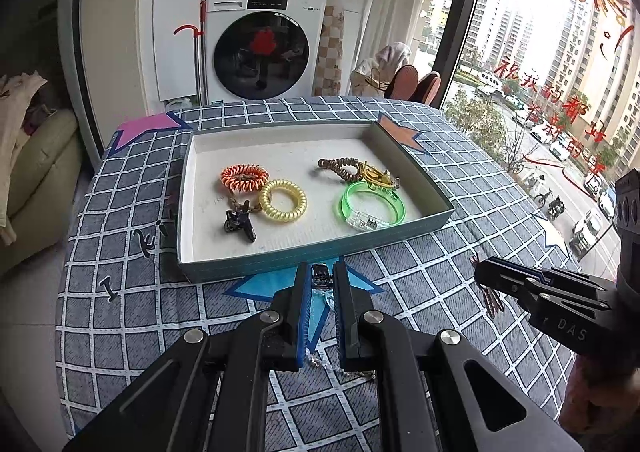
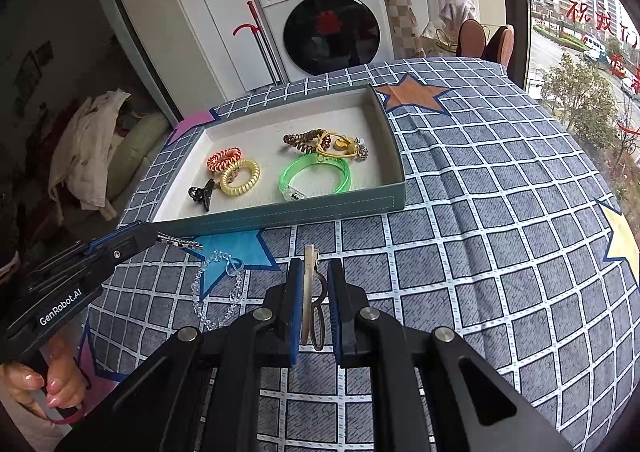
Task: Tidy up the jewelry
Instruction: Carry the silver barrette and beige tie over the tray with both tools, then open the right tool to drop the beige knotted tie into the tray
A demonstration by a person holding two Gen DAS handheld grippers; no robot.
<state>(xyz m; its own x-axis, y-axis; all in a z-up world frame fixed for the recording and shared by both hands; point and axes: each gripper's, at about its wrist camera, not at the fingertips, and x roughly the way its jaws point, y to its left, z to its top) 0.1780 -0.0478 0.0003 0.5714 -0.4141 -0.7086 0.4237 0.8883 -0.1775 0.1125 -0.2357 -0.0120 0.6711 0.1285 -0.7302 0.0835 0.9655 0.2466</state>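
A teal box with a white floor stands on the checked cloth. It holds an orange coil tie, a yellow coil tie, a black claw clip, a brown coil with a gold piece, and a green bangle. My left gripper hovers just before the box's near wall, shut on a clear bead bracelet by its silver clasp; the beads dangle below. To its right, above the cloth, my right gripper is shut on a metal hair clip that stands on edge between the pads.
The table's far edge meets a white washing machine. A tall window runs along the right side and a pale cushion lies left. A hand grips the left tool's handle. Open cloth spreads right of the box.
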